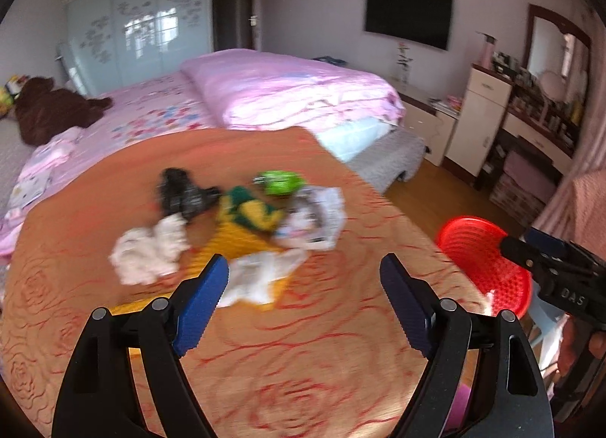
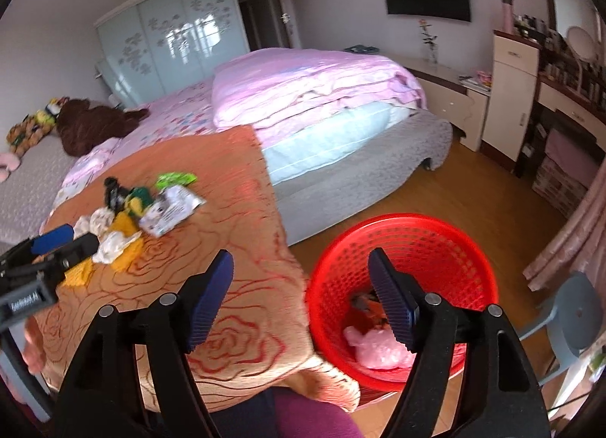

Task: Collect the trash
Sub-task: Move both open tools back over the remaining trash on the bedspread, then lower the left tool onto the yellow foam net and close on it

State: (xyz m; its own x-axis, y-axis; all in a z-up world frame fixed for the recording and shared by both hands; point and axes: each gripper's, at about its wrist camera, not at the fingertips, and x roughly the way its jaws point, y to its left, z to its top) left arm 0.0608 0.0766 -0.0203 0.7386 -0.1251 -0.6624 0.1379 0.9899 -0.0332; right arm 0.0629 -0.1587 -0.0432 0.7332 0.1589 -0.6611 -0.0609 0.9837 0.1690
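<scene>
Left gripper (image 1: 303,271) is hovering wide open, empty, facing trash pile (image 1: 235,226) mid-table; right gripper (image 2: 301,267), open and empty, is hanging beside red basket (image 2: 469,248) off the table's right edge, likely after a drop.

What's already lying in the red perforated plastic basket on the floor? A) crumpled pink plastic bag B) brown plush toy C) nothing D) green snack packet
A: in the right wrist view a crumpled pink plastic bag lies at the bottom of the red perforated plastic basket, beside some darker scraps.

Bright daylight; window glare on wardrobe doors (image 1: 151,28); motion blur; fisheye edges dark.
</scene>
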